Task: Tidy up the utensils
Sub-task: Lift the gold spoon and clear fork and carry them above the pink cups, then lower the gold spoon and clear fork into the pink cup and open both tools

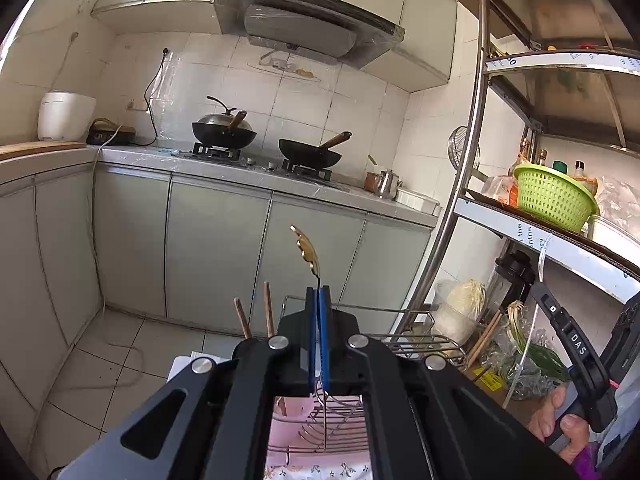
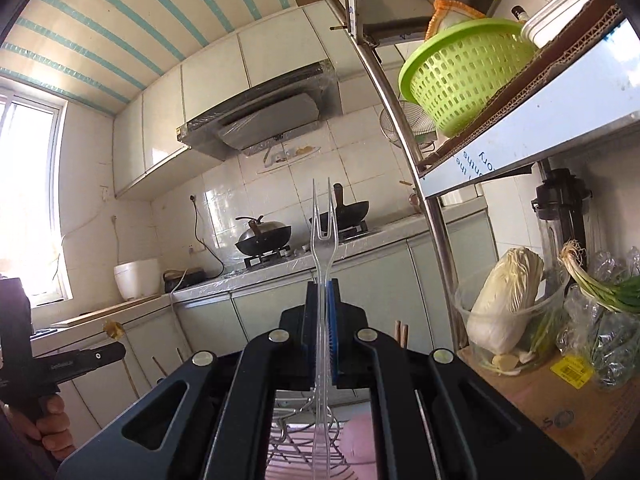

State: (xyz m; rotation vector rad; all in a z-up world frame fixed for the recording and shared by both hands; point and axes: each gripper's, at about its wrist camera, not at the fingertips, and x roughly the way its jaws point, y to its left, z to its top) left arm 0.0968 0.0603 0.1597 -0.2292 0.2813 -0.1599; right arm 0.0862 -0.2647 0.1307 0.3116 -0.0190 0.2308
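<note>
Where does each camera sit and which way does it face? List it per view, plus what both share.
Left wrist: sits behind the left tool, facing the stove counter; that tool grips a gold spoon; the right hand shows low right.
Right wrist: sits behind the right tool, tilted upward toward the range hood; it grips a clear fork; the left hand shows low left.
Shared: green basket, woks, wire rack below.

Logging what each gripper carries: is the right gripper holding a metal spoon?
No. The right gripper is shut on a clear plastic fork with two long tines pointing up.
</note>
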